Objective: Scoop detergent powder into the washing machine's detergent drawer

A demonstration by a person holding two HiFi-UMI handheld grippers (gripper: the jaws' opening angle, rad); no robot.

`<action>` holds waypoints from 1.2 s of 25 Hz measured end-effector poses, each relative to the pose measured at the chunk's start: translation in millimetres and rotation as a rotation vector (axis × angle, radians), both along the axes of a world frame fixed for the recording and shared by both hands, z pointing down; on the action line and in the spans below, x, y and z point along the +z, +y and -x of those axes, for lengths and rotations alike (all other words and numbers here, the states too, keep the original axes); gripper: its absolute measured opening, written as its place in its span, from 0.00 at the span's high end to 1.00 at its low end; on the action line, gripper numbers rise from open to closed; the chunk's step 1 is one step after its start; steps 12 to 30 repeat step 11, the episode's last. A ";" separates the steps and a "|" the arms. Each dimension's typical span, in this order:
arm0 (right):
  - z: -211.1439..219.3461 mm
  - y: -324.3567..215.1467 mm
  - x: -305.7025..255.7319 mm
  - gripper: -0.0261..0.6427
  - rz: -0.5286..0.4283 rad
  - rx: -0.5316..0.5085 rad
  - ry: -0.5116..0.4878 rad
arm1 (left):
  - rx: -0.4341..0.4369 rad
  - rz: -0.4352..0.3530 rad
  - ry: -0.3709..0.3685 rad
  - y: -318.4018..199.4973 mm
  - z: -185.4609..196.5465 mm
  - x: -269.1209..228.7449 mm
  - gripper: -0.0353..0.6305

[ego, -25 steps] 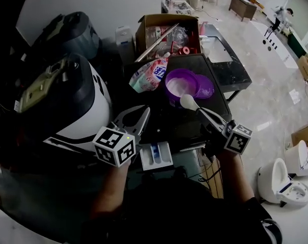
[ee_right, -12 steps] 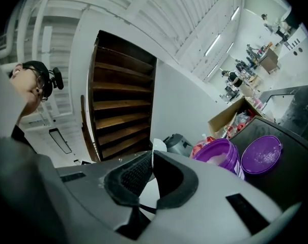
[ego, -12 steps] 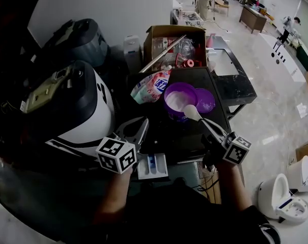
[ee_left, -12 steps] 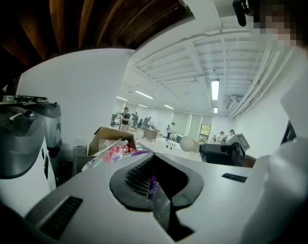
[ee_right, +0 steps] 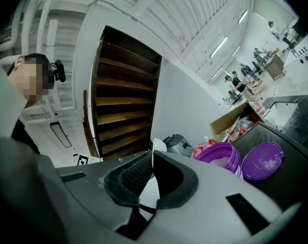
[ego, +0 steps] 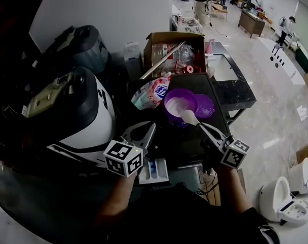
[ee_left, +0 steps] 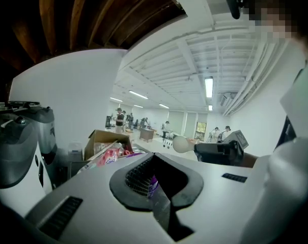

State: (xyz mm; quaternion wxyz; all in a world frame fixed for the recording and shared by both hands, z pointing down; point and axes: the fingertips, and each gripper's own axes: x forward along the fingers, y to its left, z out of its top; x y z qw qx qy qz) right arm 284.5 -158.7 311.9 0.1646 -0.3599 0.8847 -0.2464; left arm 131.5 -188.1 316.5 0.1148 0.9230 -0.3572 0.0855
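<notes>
A purple tub point(ego: 180, 104) of white powder stands on the black machine top point(ego: 179, 139), its lid point(ego: 203, 105) lying beside it. My right gripper point(ego: 204, 130) is shut on the handle of a white scoop point(ego: 188, 117), whose bowl hangs at the tub's near rim. The right gripper view shows the scoop point(ee_right: 158, 145) between the jaws, with the tub point(ee_right: 220, 159) and lid point(ee_right: 262, 160) beyond. The white detergent drawer point(ego: 155, 170) stands pulled out at the machine's front. My left gripper point(ego: 142, 132) is shut on nothing, just left of the drawer. Its own view shows the scoop's bowl point(ee_left: 182, 144).
A pink and green detergent bag point(ego: 152, 91) lies behind the tub. A full cardboard box point(ego: 174, 47) is further back, and a glass-topped table point(ego: 230, 80) to the right. A big black and white appliance point(ego: 67, 105) fills the left. Toilets point(ego: 291, 197) stand at the lower right.
The head camera has tilted, so everything sits lower in the picture. The scoop stays by the tub's near rim. My left gripper has edged slightly towards the drawer.
</notes>
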 end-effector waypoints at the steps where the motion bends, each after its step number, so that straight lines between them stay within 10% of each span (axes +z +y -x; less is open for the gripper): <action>1: 1.6 -0.1 -0.1 0.93 0.002 0.000 -0.003 | -0.003 -0.004 0.001 -1.0 2.5 -1.5 0.93; 30: 14.4 -3.0 0.9 0.93 0.040 0.006 -0.017 | -0.054 -0.021 0.013 -11.5 33.1 -7.0 0.93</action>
